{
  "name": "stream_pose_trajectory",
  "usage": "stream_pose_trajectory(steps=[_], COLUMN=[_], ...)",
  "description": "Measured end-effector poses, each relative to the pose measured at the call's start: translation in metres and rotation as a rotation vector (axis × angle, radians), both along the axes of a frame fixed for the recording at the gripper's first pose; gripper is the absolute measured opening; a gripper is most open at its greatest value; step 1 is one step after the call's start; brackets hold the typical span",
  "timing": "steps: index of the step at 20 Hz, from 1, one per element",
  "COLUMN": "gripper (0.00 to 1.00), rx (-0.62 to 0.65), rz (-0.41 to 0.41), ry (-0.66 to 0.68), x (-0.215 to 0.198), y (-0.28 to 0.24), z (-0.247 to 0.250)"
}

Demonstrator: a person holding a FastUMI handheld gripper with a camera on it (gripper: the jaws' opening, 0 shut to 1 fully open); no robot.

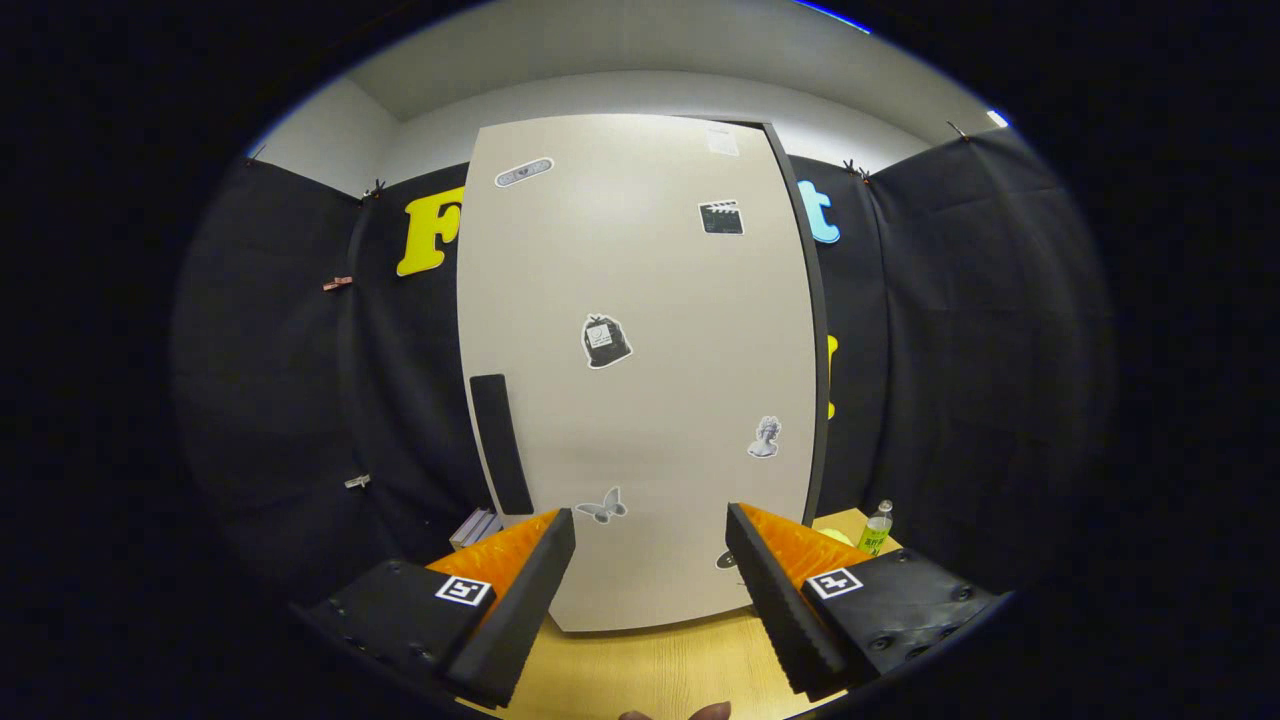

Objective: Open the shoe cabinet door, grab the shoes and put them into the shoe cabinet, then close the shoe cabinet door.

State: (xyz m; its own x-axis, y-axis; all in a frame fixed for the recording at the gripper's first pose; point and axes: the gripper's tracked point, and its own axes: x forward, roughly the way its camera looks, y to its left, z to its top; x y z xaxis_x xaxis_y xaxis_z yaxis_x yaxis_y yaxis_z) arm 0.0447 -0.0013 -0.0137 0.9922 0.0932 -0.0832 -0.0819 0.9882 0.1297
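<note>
The cabinet [640, 370] stands on the wooden table [650, 670] straight ahead of the gripper [650, 600], its pale, smooth door [620, 300] shut, so the inside is hidden. The shoes cannot be made out from here. A tall dark handle [500, 440] runs down the door's left edge, above and beyond the left finger; small stickers dot the panel. The fingers stand wide apart with nothing between them, bare tabletop between them and the door. A bottle [877, 528] stands right of the cabinet, and books [477, 526] on its left are partly hidden behind the left finger.
</note>
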Motion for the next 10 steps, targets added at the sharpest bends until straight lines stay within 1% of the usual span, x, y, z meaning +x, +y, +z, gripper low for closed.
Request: stream_pose_trajectory(steps=[10], gripper=[0.98], rx=[-0.002], rz=[-0.004], ry=[-0.008], x=[-0.0005], y=[-0.0006], z=[0.0023])
